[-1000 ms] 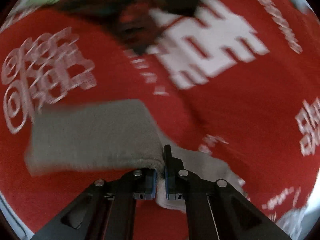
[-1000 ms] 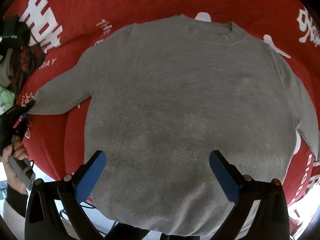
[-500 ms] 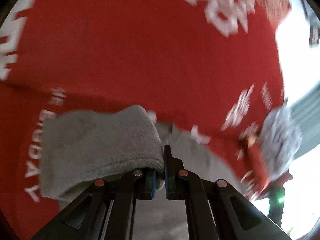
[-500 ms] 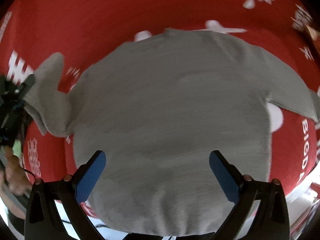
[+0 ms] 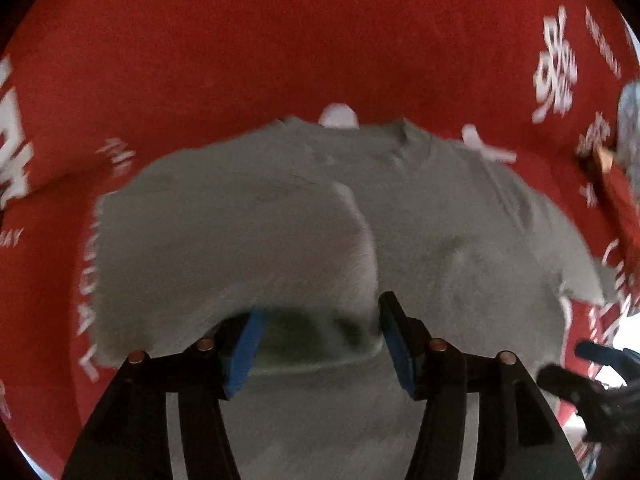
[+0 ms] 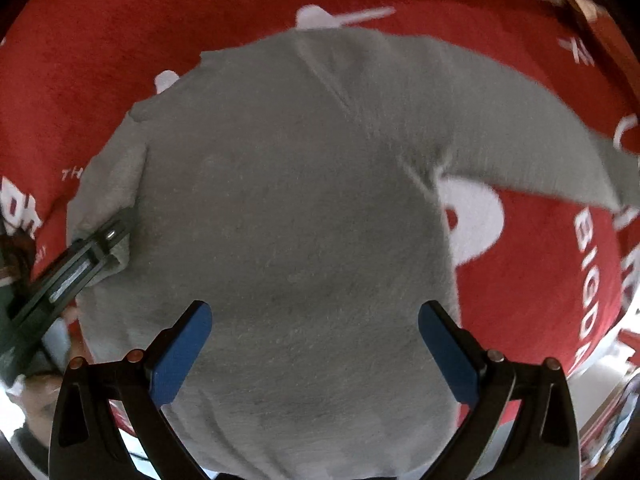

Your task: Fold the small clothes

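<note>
A small grey sweater [image 6: 296, 208] lies flat on a red cloth with white lettering [image 6: 120, 20]. Its left sleeve [image 5: 240, 240] is folded over onto the body; its right sleeve [image 6: 528, 136] still stretches out to the right. My left gripper [image 5: 320, 332] is open, with the sleeve's cuff end lying loose between its blue pads. It also shows in the right wrist view [image 6: 108, 240] at the sweater's left edge. My right gripper [image 6: 316, 344] is open and empty, hovering over the sweater's lower hem.
The red cloth [image 5: 280, 40] covers the whole surface around the sweater. A dark and patterned heap [image 6: 12, 248] lies off the left edge. A wooden edge [image 6: 600, 28] and a grey bundle [image 5: 630, 120] sit at the far right.
My left gripper carried the left sleeve over onto the sweater's body and then opened, letting the cuff go. My right gripper stayed open over the hem while its view shifted left.
</note>
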Available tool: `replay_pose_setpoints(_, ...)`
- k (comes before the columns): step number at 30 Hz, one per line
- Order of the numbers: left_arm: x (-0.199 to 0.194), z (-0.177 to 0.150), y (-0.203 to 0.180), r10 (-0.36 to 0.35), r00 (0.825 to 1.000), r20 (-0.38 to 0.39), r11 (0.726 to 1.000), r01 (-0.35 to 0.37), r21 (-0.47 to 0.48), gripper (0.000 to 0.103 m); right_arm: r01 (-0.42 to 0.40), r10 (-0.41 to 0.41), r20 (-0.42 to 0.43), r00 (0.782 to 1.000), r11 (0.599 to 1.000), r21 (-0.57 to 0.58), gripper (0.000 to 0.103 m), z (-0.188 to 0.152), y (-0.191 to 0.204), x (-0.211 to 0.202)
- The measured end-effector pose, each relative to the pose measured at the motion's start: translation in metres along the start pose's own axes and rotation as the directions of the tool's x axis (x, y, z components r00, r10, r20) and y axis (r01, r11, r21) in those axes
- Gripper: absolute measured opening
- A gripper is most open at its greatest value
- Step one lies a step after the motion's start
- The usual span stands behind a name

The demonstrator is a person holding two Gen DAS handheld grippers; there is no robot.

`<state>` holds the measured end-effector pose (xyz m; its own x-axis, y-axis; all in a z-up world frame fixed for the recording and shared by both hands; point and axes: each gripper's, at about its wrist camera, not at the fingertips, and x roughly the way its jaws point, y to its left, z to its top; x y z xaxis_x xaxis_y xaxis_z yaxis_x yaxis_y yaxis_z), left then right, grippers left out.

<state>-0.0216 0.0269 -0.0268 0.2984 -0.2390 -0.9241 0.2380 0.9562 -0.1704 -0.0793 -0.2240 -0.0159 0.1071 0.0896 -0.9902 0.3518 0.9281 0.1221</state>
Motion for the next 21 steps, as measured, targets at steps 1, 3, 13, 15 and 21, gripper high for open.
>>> replay_pose_setpoints(1,-0.01,-0.002,0.01,-0.002,1.0,0.014,1.0,0.002,-0.022,0.06,0.003,-0.002,0.023,1.0,0.999,-0.046,0.103,0.003,0.01,-0.005)
replay_pose_setpoints(3,-0.029,-0.008,0.041,0.068,0.997,0.04,0.996,-0.066,-0.067,0.076,0.008,0.005,0.074,0.997,0.986,-0.169,0.103,0.01,0.038,-0.012)
replay_pose_setpoints(13,-0.023,-0.01,0.166,0.23,0.971,-0.064,0.934,-0.239,-0.267,0.079,0.3,0.005,0.351,0.937,0.505,-0.809,0.102,-0.012,0.224,0.017)
replay_pose_setpoints(15,-0.009,-0.011,0.169,0.238,0.968,-0.084,0.93,-0.251,-0.267,0.079,0.382,-0.055,0.394,0.918,0.399,-0.834,0.094,-0.016,0.241,0.043)
replay_pose_setpoints(21,0.014,-0.01,0.155,0.269,0.957,-0.112,0.925,-0.289,-0.245,0.08,0.233,-0.009,0.295,0.955,0.637,-0.735,0.006,0.033,0.221,0.041)
